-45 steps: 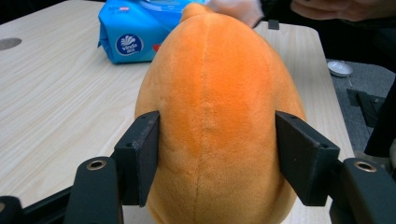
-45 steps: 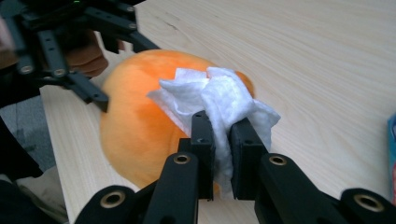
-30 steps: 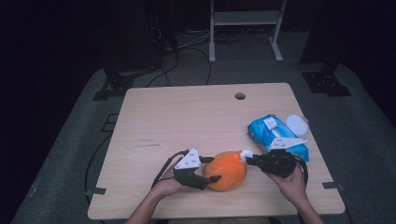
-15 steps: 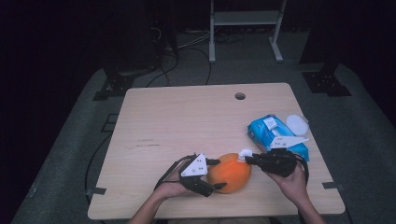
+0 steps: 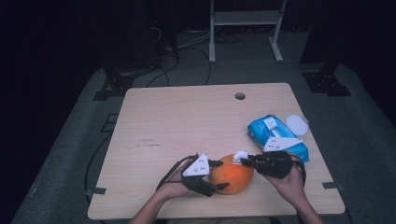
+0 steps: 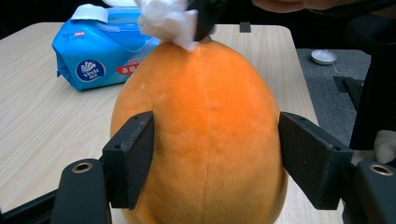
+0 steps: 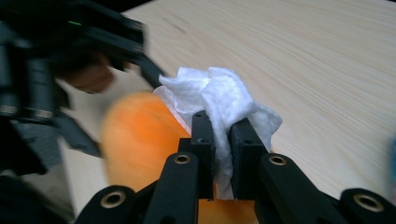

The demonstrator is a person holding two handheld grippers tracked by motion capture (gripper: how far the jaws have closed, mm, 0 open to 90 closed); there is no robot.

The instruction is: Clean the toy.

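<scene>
Since the earlier frames, little is shifted: the left tool (image 5: pixel 219 175) is kept around the orange plush fruit (image 5: pixel 232 173) at the desk's (image 5: pixel 187 121) near edge, its jaws having just been closing, one pad against the plush, the other apparently just clear. Wiping is judged under way, most of the fruit left. The blue wipes pack (image 6: pixel 100 51), marked "vinda", lies behind. The white wipe (image 7: pixel 219 100) is clamped in the right tool (image 7: pixel 223 140) atop the fruit.

Orange plush toy (image 6: pixel 201 140), white wipe (image 7: pixel 219 100), blue wipes pack (image 5: pixel 275 137).
</scene>
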